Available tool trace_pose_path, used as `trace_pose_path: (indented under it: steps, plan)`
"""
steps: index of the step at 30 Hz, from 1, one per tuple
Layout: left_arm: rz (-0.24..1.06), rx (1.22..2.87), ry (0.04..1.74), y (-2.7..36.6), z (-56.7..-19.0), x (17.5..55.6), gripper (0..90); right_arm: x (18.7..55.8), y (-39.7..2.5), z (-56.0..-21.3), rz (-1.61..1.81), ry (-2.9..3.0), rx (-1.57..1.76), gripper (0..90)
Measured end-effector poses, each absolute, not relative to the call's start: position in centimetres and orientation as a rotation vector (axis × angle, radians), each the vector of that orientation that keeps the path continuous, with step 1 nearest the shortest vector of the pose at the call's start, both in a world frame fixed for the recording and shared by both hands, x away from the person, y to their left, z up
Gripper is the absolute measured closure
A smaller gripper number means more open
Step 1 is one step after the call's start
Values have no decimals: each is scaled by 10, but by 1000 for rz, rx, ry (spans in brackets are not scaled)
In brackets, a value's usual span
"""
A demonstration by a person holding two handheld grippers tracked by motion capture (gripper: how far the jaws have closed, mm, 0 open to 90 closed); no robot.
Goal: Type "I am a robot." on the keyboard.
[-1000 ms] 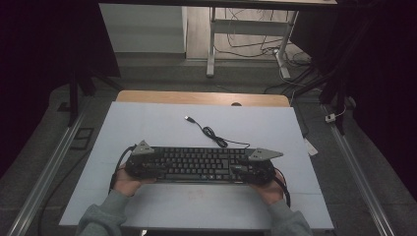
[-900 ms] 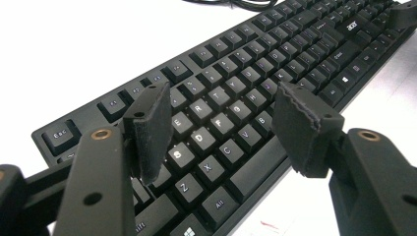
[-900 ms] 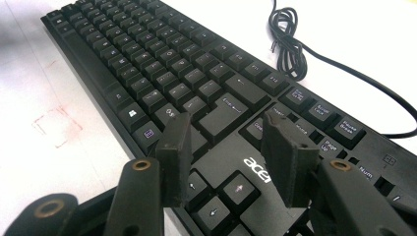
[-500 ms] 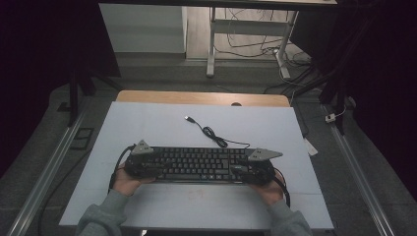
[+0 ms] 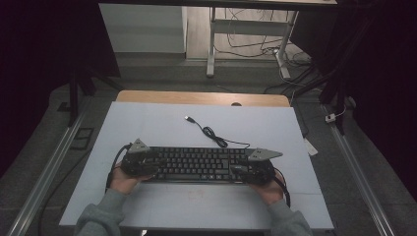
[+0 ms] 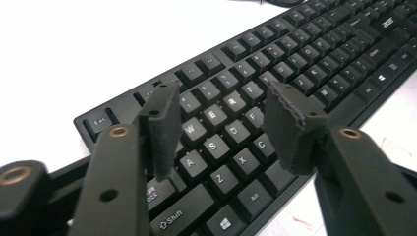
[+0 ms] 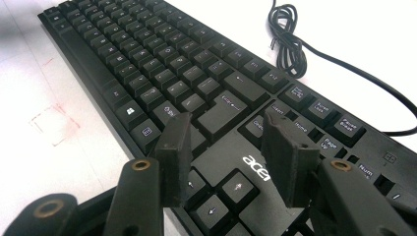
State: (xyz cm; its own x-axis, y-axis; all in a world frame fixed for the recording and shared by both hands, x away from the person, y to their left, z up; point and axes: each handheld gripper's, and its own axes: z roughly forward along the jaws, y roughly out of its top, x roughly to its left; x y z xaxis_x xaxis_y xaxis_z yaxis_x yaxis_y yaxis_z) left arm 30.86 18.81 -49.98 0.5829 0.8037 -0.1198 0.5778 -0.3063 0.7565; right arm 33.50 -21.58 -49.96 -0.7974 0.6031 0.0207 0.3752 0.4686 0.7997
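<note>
Nothing has visibly moved since the earlier frames: both grippers hang over the ends of the black Acer keyboard (image 5: pixel 199 163), which lies flat near the front of the white table (image 5: pixel 147 123), its USB cable (image 5: pixel 211 132) coiled behind it. The left gripper (image 6: pixel 223 123) is above the A–S–D keys, jaws apart and empty; the right gripper (image 7: pixel 231 157) is above the arrow keys, also spread and empty. If typing or pressing is meant, I judge it best to lower one jaw tip squarely on a single key, avoiding its neighbours.
</note>
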Motion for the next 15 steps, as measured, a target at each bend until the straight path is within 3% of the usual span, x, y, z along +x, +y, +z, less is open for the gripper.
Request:
trace_pose_path:
  steps: [15]
  plan:
    - [373,2076,1131,195,-509,312,720,335,-216,-500,1236,2453,842,546]
